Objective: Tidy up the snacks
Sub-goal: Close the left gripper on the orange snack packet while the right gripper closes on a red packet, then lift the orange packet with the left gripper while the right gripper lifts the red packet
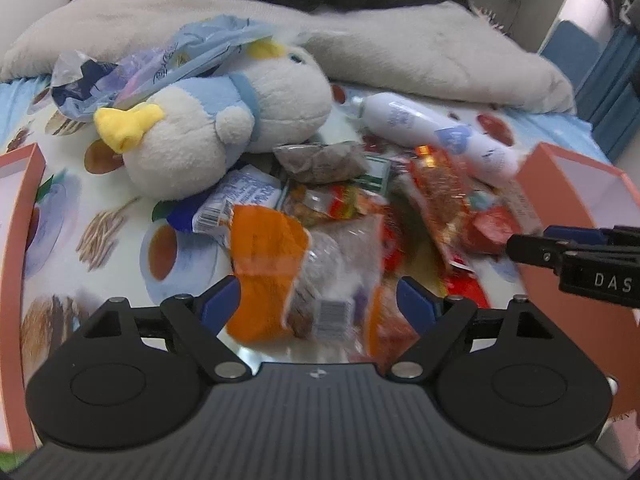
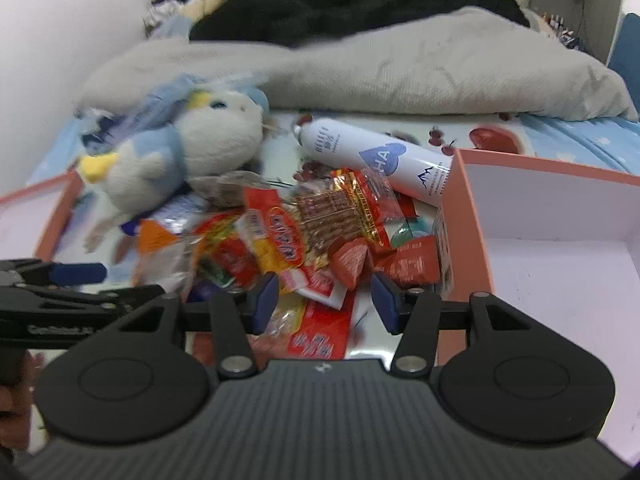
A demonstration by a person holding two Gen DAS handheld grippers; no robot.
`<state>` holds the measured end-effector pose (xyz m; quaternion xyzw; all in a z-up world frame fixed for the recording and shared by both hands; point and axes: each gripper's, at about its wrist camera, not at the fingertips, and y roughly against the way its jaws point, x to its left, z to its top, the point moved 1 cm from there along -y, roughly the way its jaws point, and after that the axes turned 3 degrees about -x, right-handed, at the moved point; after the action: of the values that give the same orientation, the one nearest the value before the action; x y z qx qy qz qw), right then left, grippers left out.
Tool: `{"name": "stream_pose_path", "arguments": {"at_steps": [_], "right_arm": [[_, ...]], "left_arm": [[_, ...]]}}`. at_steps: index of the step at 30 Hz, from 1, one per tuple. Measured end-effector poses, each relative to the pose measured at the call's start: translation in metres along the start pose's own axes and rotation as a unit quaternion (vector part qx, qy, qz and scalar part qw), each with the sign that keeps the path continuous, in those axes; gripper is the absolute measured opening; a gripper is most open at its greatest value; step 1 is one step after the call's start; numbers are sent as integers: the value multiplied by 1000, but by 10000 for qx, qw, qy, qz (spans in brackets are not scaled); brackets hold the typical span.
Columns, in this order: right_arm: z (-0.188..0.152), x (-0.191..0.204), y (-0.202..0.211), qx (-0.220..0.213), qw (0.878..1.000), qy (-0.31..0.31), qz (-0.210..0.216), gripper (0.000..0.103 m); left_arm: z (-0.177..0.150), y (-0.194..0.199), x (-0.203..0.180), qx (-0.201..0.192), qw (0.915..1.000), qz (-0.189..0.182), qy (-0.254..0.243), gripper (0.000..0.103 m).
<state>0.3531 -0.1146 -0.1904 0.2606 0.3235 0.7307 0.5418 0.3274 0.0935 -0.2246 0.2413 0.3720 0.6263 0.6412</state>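
A heap of snack packets lies on a printed sheet between two pink boxes. In the left wrist view my left gripper [image 1: 318,300] is open, its jaws on either side of an orange and clear packet [image 1: 280,264]. Red packets [image 1: 444,196] lie to its right. In the right wrist view my right gripper [image 2: 326,300] is open and empty above small red packets [image 2: 352,260] and a red-gold packet of brown sticks [image 2: 340,216]. The right gripper's tip [image 1: 532,248] shows at the left view's right edge. The left gripper [image 2: 80,274] shows at the right view's left edge.
A blue and white plush toy [image 1: 224,120] and a white spray can [image 1: 432,128] lie behind the heap. A pink box [image 2: 552,240] with a white inside stands at the right, another pink box [image 1: 20,240] at the left. A grey pillow [image 1: 400,48] lies behind.
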Motion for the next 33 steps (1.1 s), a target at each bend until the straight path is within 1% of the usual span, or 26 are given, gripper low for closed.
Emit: {"name": "stream_pose_path", "arguments": {"at_steps": [3, 5, 8, 10, 13, 15, 17, 19, 24, 27, 33], "right_arm": [[9, -1, -23, 206, 9995, 214, -53, 54], [13, -1, -38, 357, 9988, 326, -75, 54], [16, -1, -54, 416, 9974, 567, -163, 53], [16, -3, -65, 507, 9967, 614, -152, 53], [15, -5, -76, 648, 9960, 607, -103, 40], [15, -3, -78, 733, 9951, 649, -125, 40], [14, -4, -77, 752, 9956, 554, -121, 40], [13, -3, -76, 683, 9963, 514, -112, 39], [2, -3, -68, 496, 9974, 501, -152, 38], [-5, -3, -60, 396, 9980, 493, -91, 38], [-18, -7, -29, 52, 9994, 341, -5, 38]], "left_arm": [[6, -17, 5, 287, 9996, -26, 62, 88], [9, -24, 5, 386, 9992, -24, 61, 88], [10, -33, 6, 481, 9988, 8, 24, 84], [10, -38, 8, 546, 9985, -25, 82, 84], [11, -41, 7, 508, 9986, -94, 69, 82], [14, -42, 6, 491, 9987, -109, 88, 80], [15, -43, 6, 462, 9988, -133, 92, 78], [14, -44, 4, 436, 9990, -119, 62, 76], [3, -38, -1, 176, 9998, -26, -55, 73], [-1, -34, -2, 49, 10000, 31, -15, 70], [-11, -14, -9, -245, 9996, 117, -40, 68]]}}
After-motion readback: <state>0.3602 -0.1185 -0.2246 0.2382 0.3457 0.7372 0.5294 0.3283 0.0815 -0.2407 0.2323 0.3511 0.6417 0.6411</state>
